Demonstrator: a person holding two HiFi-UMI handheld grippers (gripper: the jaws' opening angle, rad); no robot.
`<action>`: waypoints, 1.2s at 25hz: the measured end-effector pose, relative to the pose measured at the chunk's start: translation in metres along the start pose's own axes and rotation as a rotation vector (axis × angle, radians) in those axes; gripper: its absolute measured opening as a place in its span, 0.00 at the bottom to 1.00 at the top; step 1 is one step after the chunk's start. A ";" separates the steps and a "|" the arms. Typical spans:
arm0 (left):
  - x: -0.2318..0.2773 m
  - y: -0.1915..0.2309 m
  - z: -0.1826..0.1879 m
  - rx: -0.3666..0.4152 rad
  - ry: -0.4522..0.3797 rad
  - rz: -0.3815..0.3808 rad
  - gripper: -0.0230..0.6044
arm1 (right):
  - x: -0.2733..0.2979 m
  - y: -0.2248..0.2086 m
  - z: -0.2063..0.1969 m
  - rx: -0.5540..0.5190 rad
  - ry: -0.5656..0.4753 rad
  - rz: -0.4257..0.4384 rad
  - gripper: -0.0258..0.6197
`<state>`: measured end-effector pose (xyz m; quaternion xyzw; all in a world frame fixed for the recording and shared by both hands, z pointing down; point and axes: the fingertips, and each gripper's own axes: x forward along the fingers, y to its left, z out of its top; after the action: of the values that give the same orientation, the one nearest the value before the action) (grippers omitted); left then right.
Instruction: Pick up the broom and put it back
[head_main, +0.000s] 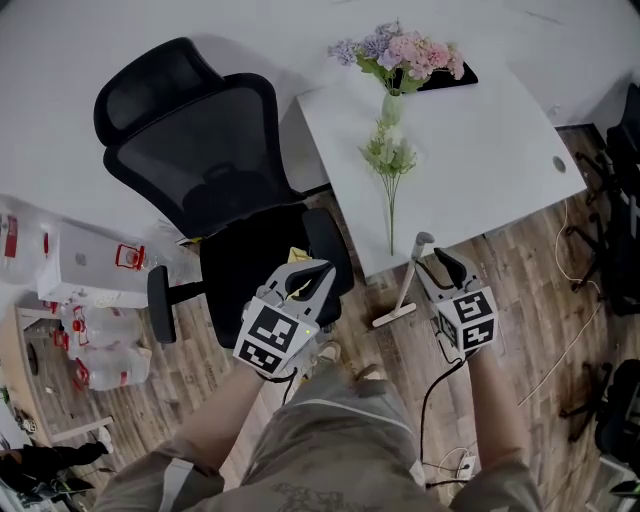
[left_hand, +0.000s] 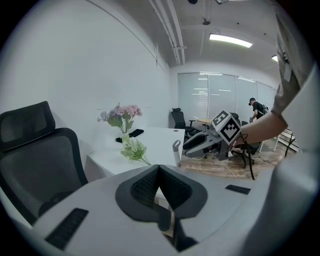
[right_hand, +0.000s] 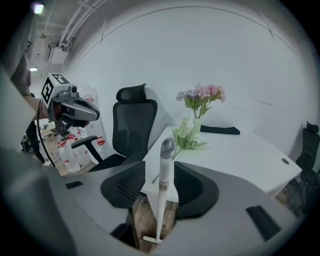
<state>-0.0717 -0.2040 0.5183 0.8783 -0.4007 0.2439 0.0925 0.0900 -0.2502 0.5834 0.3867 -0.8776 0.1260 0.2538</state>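
Head view: flowers (head_main: 405, 50) in vase (head_main: 392, 108)

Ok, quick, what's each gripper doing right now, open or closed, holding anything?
Left gripper: closed, fingers together, nothing visible between them.
Right gripper: open, the broom handle stands between its fingers, not clamped.

- White broom (head_main: 407, 285)
- White worktop (head_main: 490, 150), upper right
- Black mesh chair (head_main: 190, 150), upper left
- Pink and lilac flowers (head_main: 410, 50), green stems
- Brown wood-plank floor (head_main: 530, 290)
- Black-and-white square markers on left hand-held gripper (head_main: 312, 272) and right hand-held gripper (head_main: 437, 262)
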 end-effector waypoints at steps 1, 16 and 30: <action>-0.003 -0.001 0.005 0.002 -0.009 -0.003 0.06 | -0.009 0.001 0.007 0.007 -0.019 -0.005 0.34; -0.058 -0.017 0.096 0.040 -0.190 -0.057 0.06 | -0.175 0.026 0.117 0.132 -0.317 -0.076 0.12; -0.114 -0.061 0.147 0.080 -0.329 -0.125 0.06 | -0.298 0.081 0.134 0.195 -0.479 -0.206 0.09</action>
<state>-0.0381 -0.1412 0.3360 0.9325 -0.3450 0.1064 0.0056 0.1542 -0.0686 0.3072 0.5151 -0.8525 0.0886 0.0121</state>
